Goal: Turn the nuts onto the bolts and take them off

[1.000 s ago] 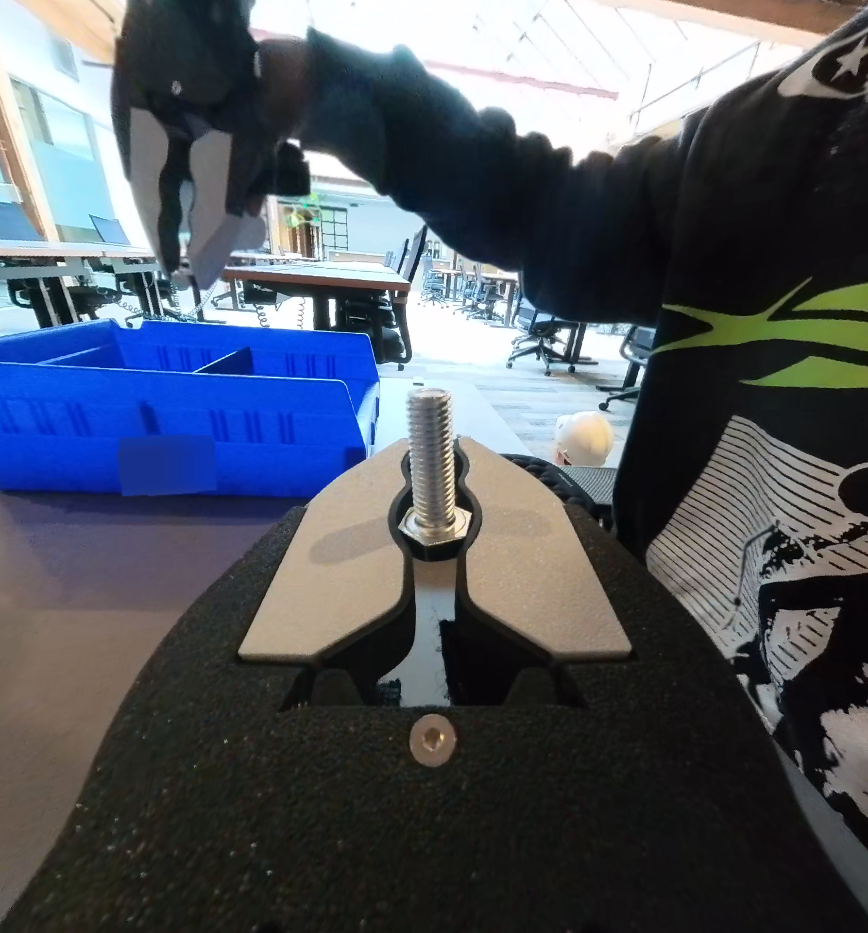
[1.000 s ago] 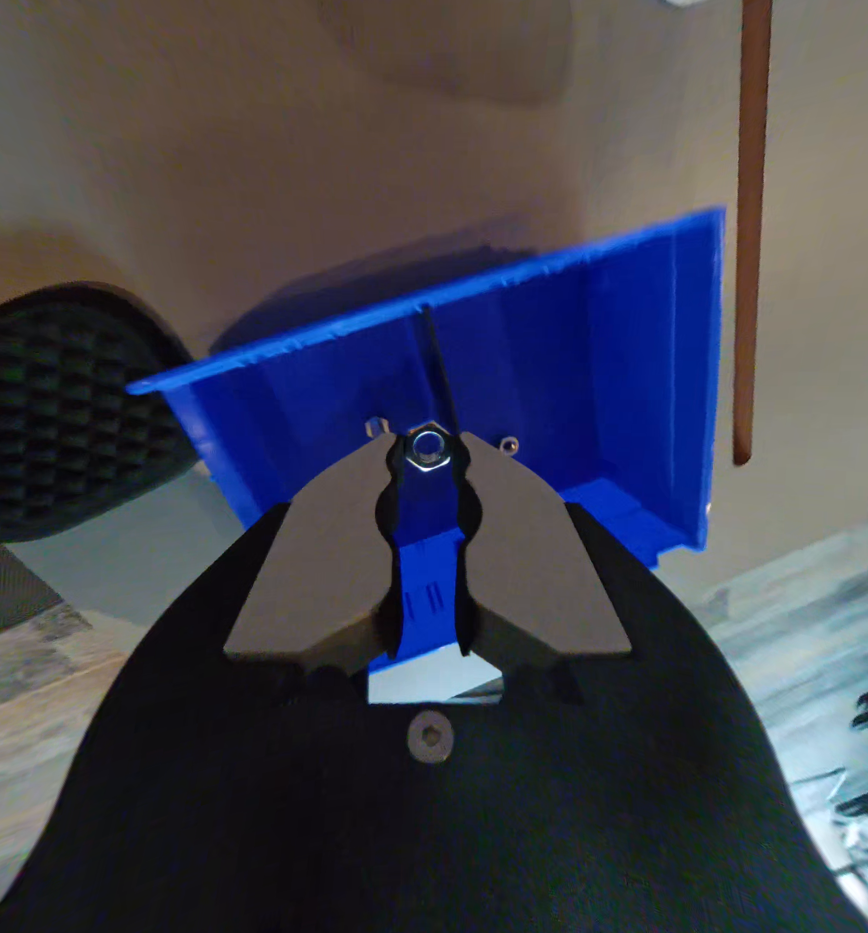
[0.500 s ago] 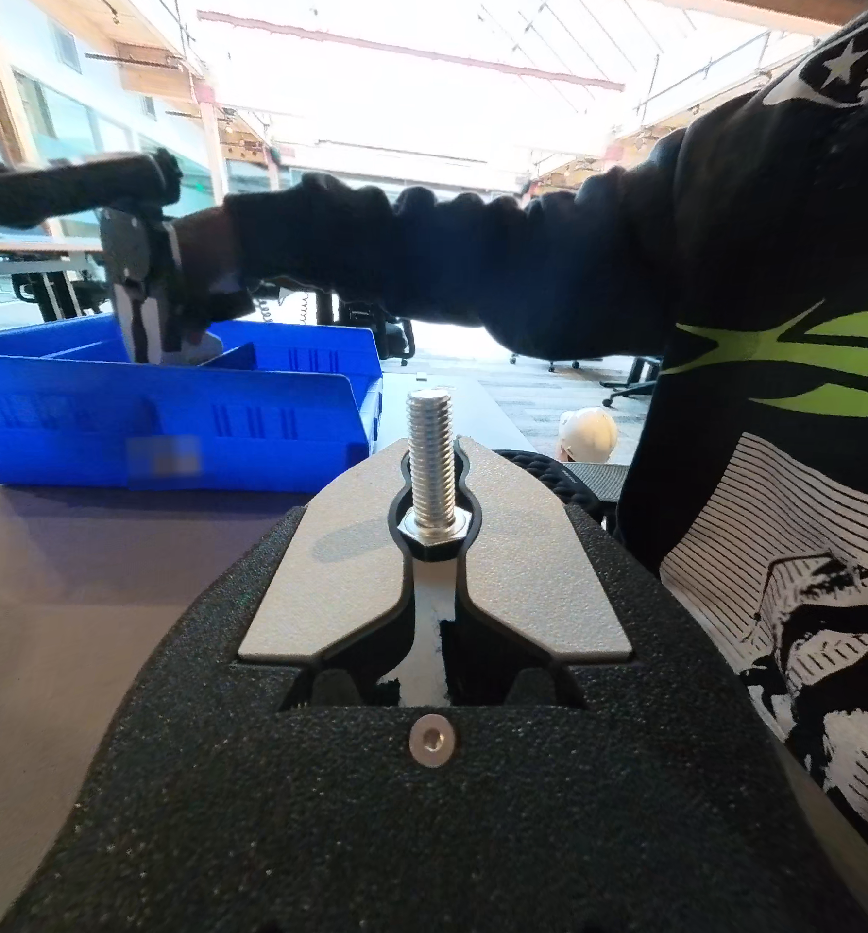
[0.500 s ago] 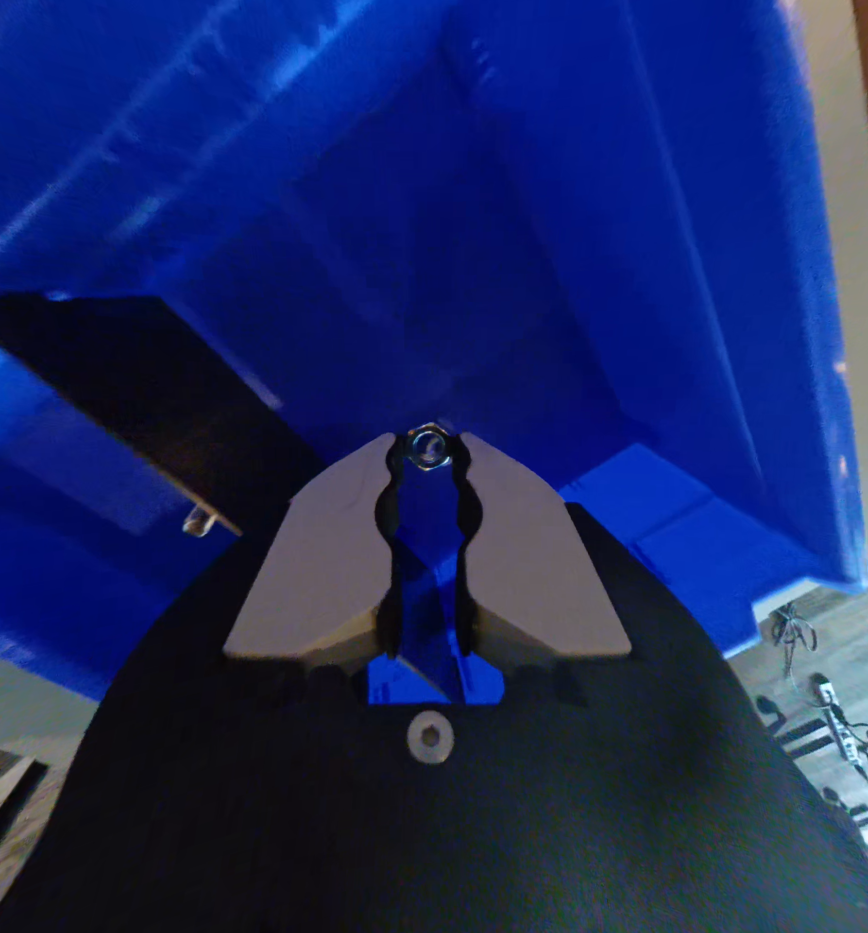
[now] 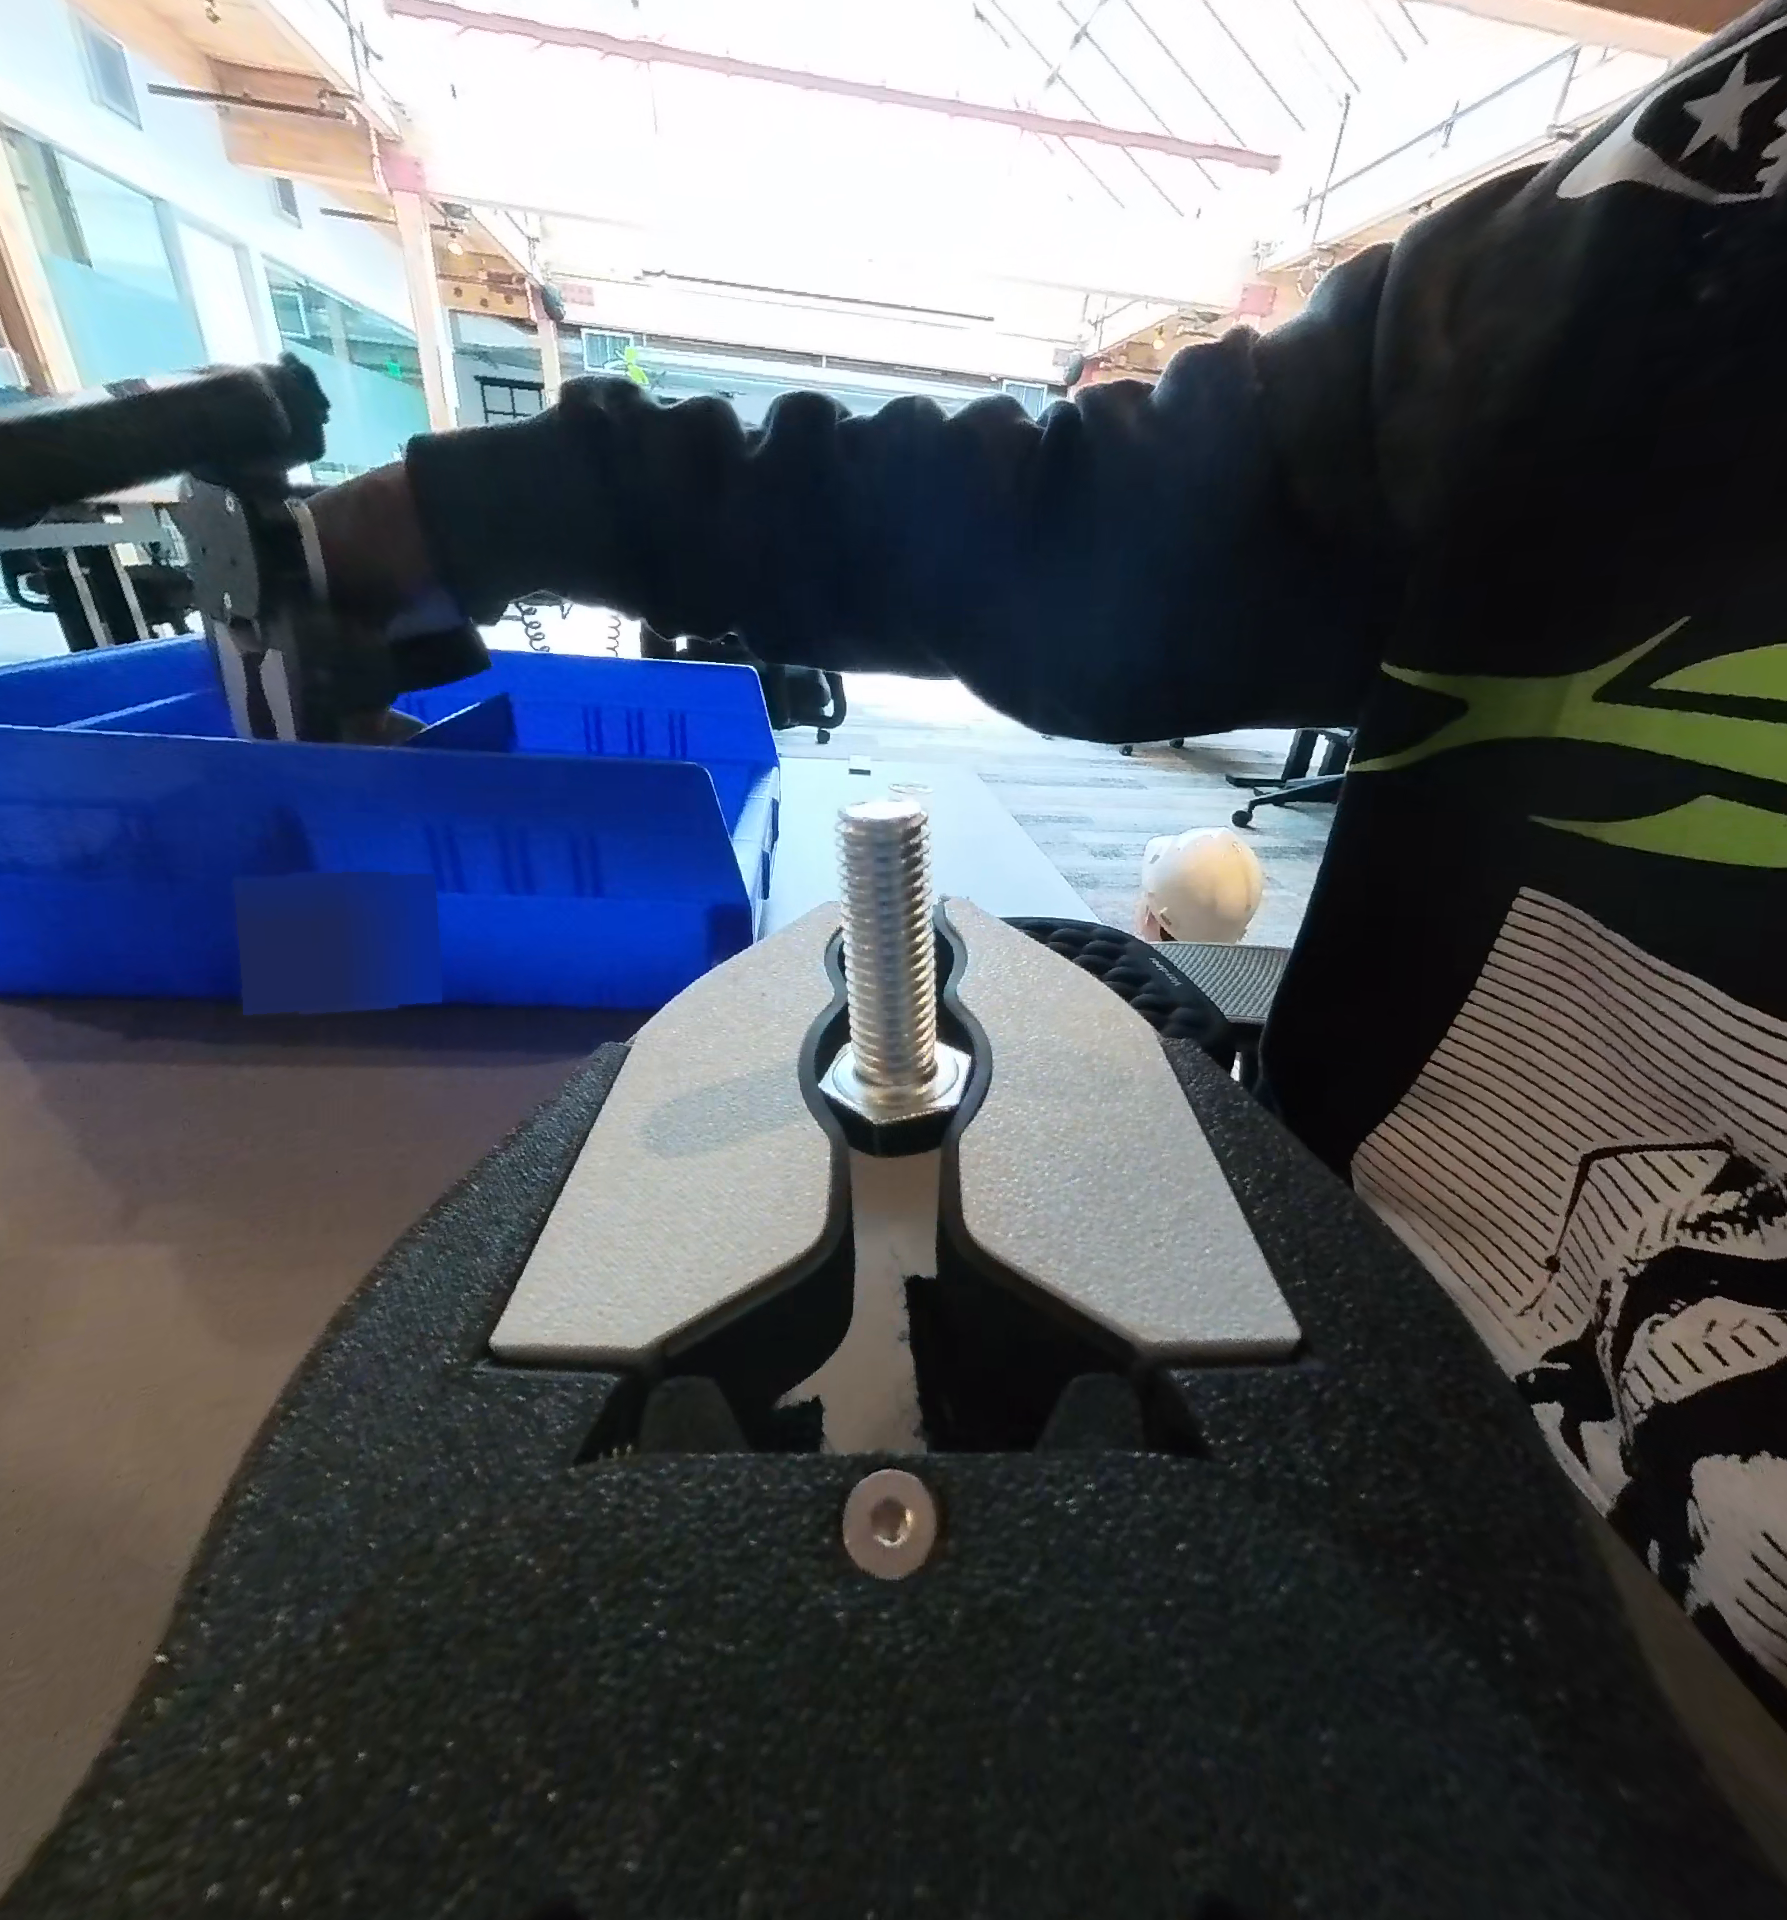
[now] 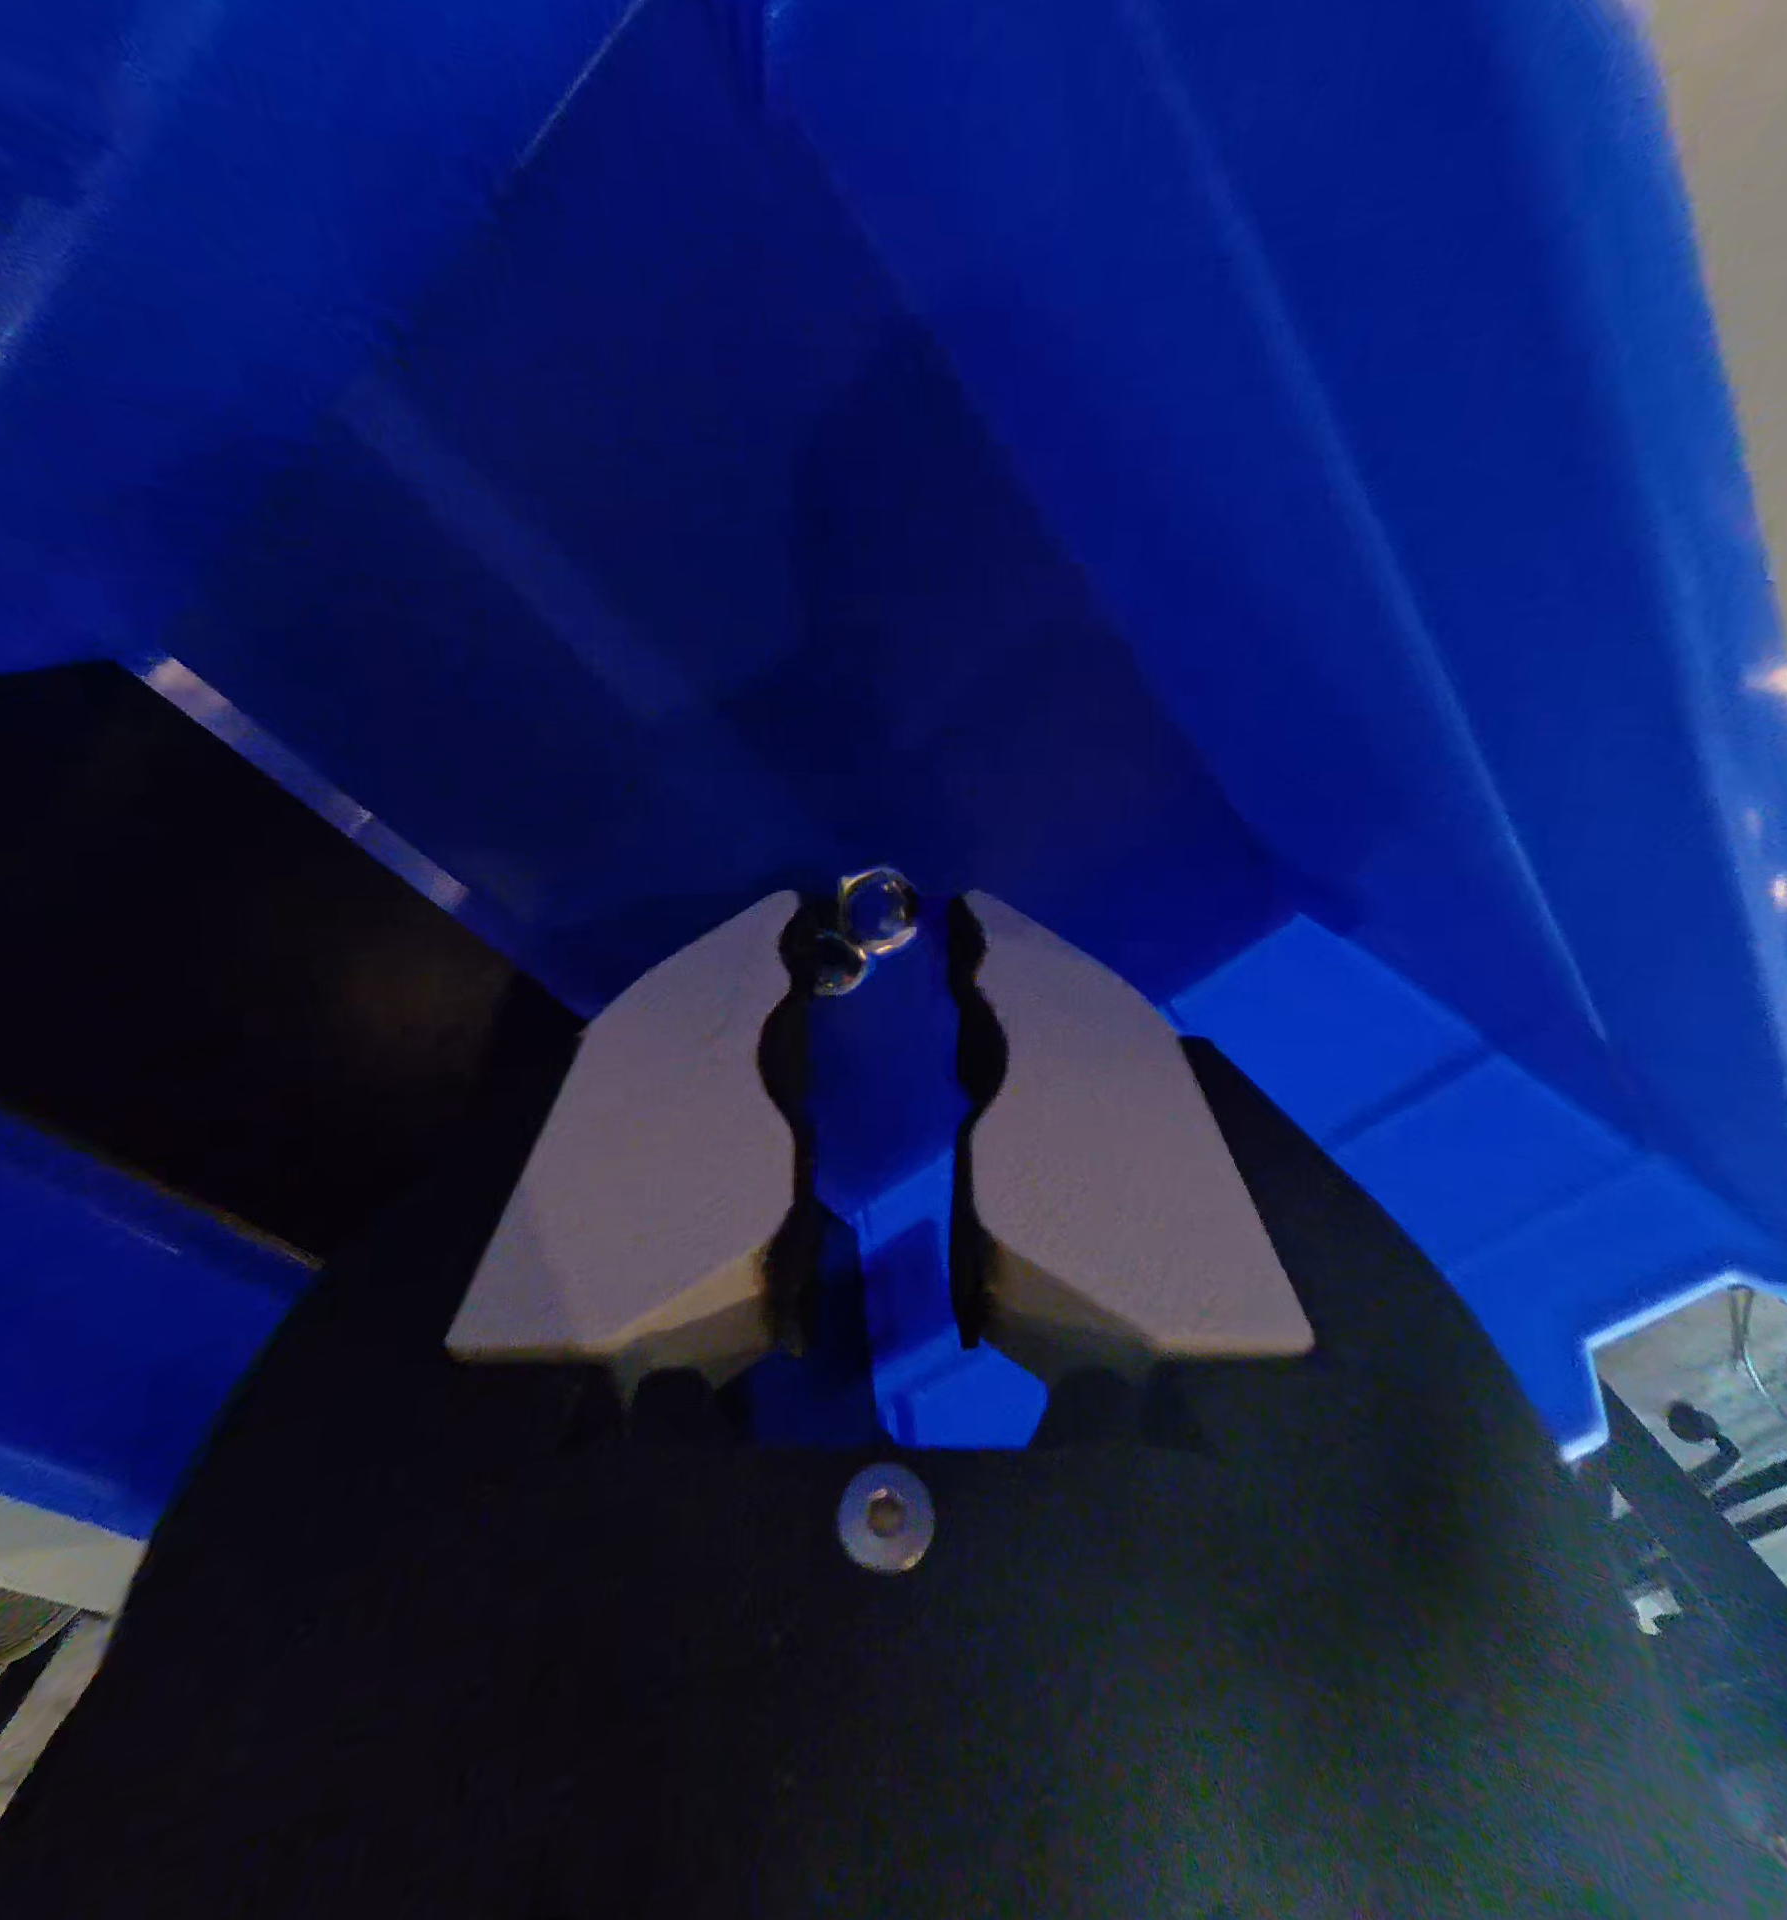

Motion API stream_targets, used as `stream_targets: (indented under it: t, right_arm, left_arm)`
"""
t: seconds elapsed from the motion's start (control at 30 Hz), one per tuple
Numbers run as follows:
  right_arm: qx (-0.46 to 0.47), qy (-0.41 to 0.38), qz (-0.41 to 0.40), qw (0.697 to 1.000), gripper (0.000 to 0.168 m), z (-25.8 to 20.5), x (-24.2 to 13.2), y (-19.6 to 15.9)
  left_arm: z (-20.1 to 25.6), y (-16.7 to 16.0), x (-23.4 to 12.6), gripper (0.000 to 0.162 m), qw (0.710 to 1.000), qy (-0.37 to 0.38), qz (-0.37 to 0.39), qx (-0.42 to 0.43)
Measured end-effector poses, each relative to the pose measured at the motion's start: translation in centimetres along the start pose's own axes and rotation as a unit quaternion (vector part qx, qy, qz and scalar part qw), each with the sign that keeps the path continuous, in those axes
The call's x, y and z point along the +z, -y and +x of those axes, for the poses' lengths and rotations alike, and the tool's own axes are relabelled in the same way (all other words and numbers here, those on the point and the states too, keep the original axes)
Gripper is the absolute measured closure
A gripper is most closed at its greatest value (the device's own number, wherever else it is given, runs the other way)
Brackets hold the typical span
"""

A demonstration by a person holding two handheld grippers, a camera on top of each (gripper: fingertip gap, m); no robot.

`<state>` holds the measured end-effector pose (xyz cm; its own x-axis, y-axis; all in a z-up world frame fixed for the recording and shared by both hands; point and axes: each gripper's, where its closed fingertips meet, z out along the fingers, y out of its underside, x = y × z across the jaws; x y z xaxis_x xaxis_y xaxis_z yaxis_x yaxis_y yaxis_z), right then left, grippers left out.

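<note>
While the left gripper clamped the bolt upright, the right gripper, jaws parted, released the nut inside the blue bin; bolt next.

The shiny silver bolt stands straight up, its six-sided head at the bottom, pinched between two grey fingers. A small shiny nut lies loose on the floor of the blue bin, touching a second small nut.

A blue divided bin sits on the grey table, with office chairs far behind.
</note>
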<state>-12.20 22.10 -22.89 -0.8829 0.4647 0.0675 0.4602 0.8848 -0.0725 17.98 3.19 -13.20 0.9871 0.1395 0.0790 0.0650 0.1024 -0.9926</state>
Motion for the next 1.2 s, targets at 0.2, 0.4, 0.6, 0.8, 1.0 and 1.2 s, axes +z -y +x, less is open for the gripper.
stream_targets:
  t: [0.2, 0.4, 0.6, 0.8, 1.0, 1.2]
  right_arm:
    - [-0.018, -0.024, 0.011, 1.000, 0.136, -0.2, -2.7, 0.0]
    - [-0.141, -0.055, 0.075, 0.986, 0.137, -6.8, -10.1, 2.3]
    - [-0.374, -0.020, 0.143, 0.916, 0.136, -22.1, -15.6, 5.4]
    - [-0.533, 0.017, 0.144, 0.833, 0.138, -33.2, -16.0, 6.7]
    - [-0.590, 0.037, 0.135, 0.796, 0.140, -37.1, -14.4, 7.6]
    - [-0.598, 0.049, 0.134, 0.789, 0.150, -38.0, -13.6, 8.3]
  left_arm:
    - [0.1, 0.0, 0.0, 0.150, 1.000, -0.001, -0.001, 0.000]
    - [0.1, -0.2, 0.1, 0.150, 1.000, -0.004, -0.006, -0.001]
    - [0.3, -0.3, 0.2, 0.150, 1.000, -0.008, -0.011, 0.002]
    - [0.5, -0.7, 0.4, 0.150, 1.000, -0.014, -0.022, 0.006]
    - [0.6, -0.6, 0.4, 0.150, 1.000, -0.016, -0.020, 0.007]
    - [0.6, -0.7, 0.5, 0.150, 1.000, -0.018, -0.023, 0.008]
